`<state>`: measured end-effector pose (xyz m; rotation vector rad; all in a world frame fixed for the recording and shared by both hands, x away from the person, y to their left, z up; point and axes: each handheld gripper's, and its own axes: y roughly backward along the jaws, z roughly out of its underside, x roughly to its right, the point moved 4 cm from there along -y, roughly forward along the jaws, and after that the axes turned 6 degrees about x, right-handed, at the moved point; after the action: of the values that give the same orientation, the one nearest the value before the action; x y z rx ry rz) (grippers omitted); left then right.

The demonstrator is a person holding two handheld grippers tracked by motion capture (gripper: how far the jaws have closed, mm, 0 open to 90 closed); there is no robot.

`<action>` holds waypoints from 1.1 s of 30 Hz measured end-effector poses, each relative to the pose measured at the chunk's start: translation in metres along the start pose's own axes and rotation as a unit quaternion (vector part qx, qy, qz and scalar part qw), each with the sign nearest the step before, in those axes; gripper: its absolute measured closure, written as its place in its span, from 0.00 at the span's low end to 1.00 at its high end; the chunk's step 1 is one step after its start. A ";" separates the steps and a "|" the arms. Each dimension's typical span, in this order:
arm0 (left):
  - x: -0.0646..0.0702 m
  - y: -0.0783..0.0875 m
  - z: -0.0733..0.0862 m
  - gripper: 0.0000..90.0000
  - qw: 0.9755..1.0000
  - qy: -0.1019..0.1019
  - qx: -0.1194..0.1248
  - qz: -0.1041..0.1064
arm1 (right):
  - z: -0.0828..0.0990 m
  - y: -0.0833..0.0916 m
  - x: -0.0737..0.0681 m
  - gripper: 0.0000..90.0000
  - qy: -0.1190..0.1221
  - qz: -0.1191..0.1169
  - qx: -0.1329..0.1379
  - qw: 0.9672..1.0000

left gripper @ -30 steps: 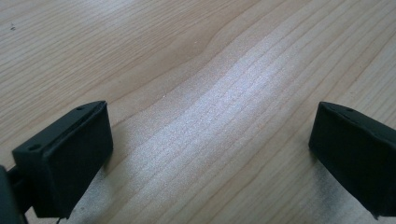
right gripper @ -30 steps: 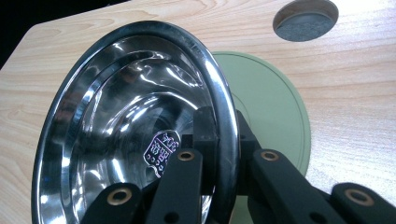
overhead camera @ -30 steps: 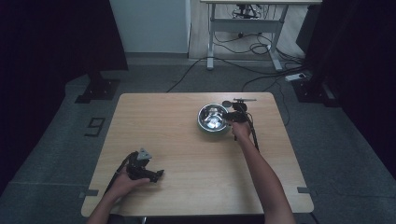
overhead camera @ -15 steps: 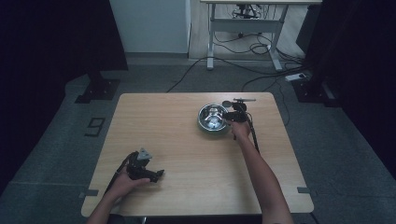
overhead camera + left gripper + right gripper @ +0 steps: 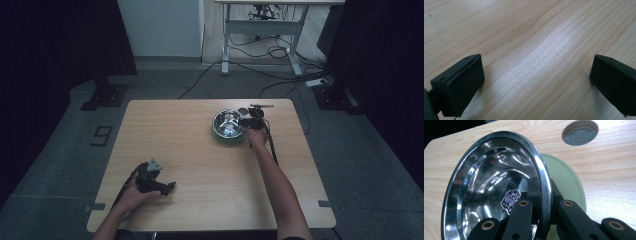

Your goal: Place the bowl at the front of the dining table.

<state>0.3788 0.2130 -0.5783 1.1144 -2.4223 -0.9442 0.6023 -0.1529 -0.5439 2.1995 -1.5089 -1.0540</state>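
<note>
From the high view, a steel bowl (image 5: 228,126) sits on the far right part of the wooden desk (image 5: 200,165), resting on a pale green mat whose edge peeks out beneath it. The right hand-held gripper (image 5: 248,123) meets the bowl's right rim, with the person's right hand (image 5: 258,137) just behind it and a cable trailing back along the forearm. A round hole in the desk lies just past the bowl, and a thin pen-like object lies beyond that near the far edge. At the near left corner the left hand-held gripper (image 5: 159,187) lies low on the desk in the person's left hand (image 5: 134,195), well apart from the bowl.

In the left gripper view, the left hand-held gripper (image 5: 536,82) is released: its two black jaws stand wide apart over bare wood, with nothing between them.

In the right gripper view, the right hand-held gripper (image 5: 541,202) is clenched on the bowl (image 5: 491,185), one jaw inside the rim and one outside, pinching the wall. The bowl looks tilted, its shiny inside facing the camera, with a small crest mark near the bottom. The green mat (image 5: 564,180) shows behind it, and the round hole (image 5: 580,132) is farther off.
</note>
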 end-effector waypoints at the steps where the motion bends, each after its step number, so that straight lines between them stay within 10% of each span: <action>1: 0.000 0.000 0.000 0.00 1.000 0.000 0.000 0.000 | 0.000 -0.001 0.003 0.95 -0.003 0.004 0.001 1.000; 33: 0.000 0.000 0.000 0.00 1.000 0.000 0.000 0.000 | 0.008 -0.013 0.009 0.88 0.002 0.004 -0.008 1.000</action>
<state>0.3787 0.2130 -0.5783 1.1146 -2.4223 -0.9446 0.6076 -0.1544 -0.5611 2.1816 -1.5014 -1.0539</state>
